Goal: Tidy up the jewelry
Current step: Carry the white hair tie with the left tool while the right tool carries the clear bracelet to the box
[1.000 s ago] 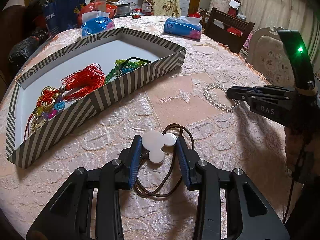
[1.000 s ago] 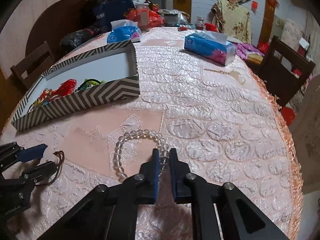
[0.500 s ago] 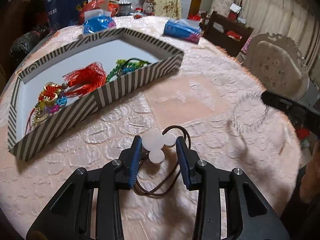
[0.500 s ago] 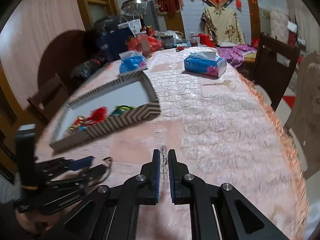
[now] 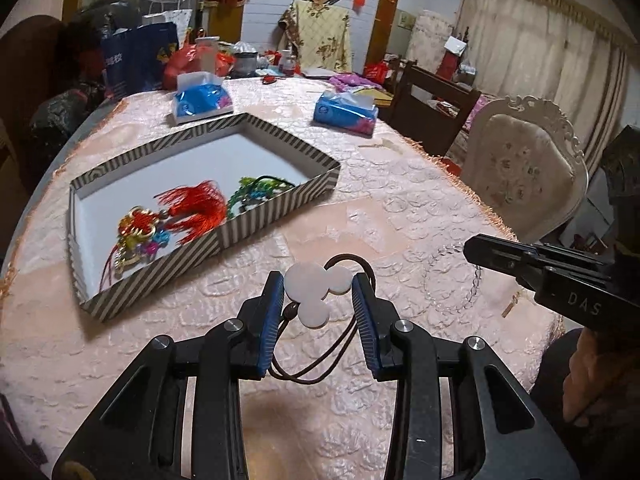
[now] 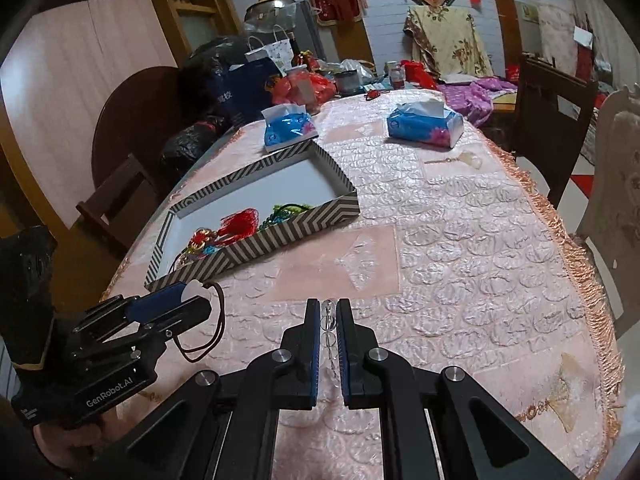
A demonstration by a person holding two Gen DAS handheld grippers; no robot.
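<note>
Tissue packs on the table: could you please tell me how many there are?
2. One tissue pack lies just behind the striped box; the other tissue pack lies further right. More could be hidden in the clutter behind.

Your left gripper (image 5: 318, 298): black frame, ribbed blue pads, silver screws at the pivots, white "GenRobot.AI" lettering on its body at lower left of the right view. Right gripper (image 6: 329, 322) matches; side reads "DAS".
</note>
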